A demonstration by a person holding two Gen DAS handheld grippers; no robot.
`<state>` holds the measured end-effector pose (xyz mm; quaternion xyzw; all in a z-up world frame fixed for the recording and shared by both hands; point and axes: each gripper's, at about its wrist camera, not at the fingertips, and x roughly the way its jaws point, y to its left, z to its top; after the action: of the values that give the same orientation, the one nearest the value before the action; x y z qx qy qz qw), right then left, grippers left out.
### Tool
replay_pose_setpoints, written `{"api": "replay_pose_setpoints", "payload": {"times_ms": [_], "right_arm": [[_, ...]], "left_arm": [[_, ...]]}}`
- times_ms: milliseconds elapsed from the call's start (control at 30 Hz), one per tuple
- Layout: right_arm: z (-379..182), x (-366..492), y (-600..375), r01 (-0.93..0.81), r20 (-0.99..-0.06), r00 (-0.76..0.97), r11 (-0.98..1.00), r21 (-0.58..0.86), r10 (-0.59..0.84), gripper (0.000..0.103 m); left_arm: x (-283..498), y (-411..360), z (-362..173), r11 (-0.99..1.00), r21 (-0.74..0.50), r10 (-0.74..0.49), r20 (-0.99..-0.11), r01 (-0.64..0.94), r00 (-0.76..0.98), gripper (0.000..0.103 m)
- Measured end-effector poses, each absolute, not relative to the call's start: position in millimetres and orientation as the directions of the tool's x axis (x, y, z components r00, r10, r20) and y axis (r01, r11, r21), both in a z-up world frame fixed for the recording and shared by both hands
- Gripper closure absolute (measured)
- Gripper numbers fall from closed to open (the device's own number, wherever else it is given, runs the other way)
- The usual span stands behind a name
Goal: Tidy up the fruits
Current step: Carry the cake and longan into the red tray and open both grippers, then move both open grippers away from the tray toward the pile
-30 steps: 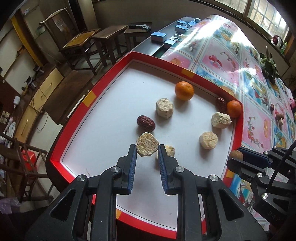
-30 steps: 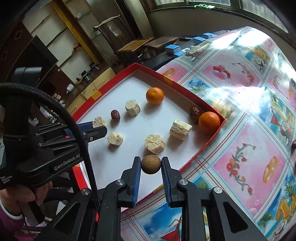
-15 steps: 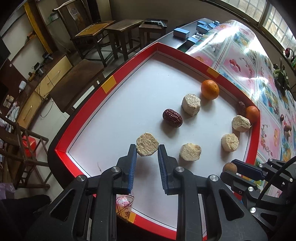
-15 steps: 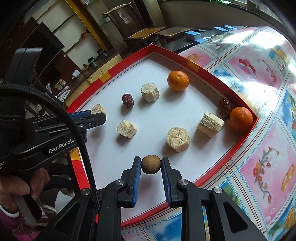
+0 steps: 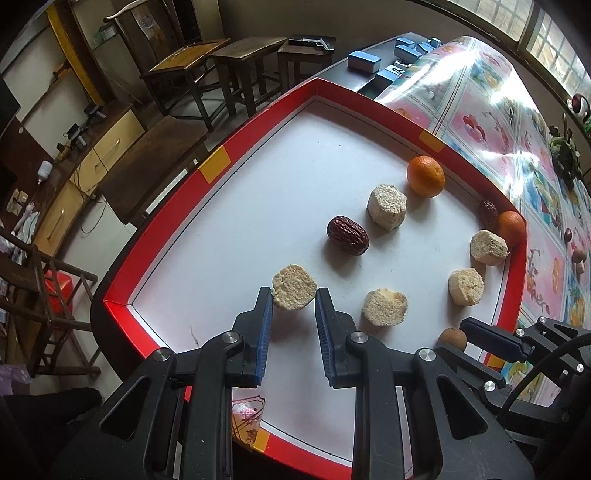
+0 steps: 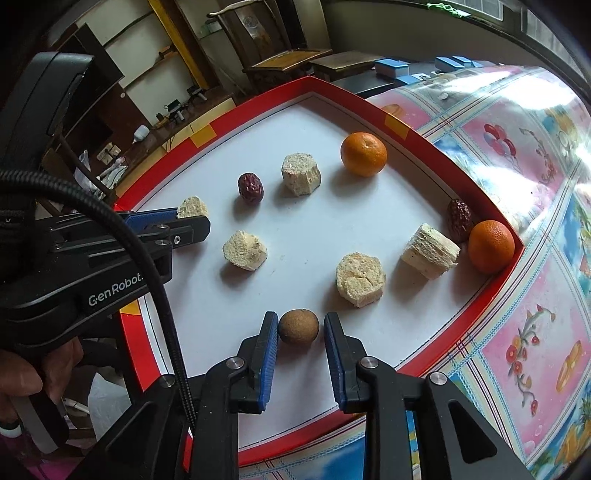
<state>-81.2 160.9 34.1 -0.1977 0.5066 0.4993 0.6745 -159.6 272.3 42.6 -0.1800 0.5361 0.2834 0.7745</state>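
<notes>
Longan [image 6: 298,327] released; right hand-held gripper [image 6: 300,332] reopened.

Readable only in the right wrist view: "GenRobot." in white letters along the black side of the left gripper [image 6: 192,218] body. Pink script on a tablecloth [image 5: 491,122] panel at the right edge of the left wrist view, too warped to make out. Faint round emblem on the chair back [image 6: 255,24] in both views, illegible. No numbers, no other labels legible.
</notes>
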Motion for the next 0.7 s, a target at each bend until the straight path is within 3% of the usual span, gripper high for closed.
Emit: {"api": "replay_pose_setpoints", "payload": {"times_ms": [267,700], "right_arm": [[53,-77,154,-0.86,-0.859,0.01,0.443,0.253,0.512,0.074],[81,-32,78,-0.746,-0.843,0.199,0.635,0.199,0.499,0.067]], "left_arm": [[-153,274,59,0.768,0.006,0.249,-0.924,-0.64,0.29,0.044],[-94,221,87,0.867,-0.03,0.189,-0.904,-0.497,0.383,0.044]]}}
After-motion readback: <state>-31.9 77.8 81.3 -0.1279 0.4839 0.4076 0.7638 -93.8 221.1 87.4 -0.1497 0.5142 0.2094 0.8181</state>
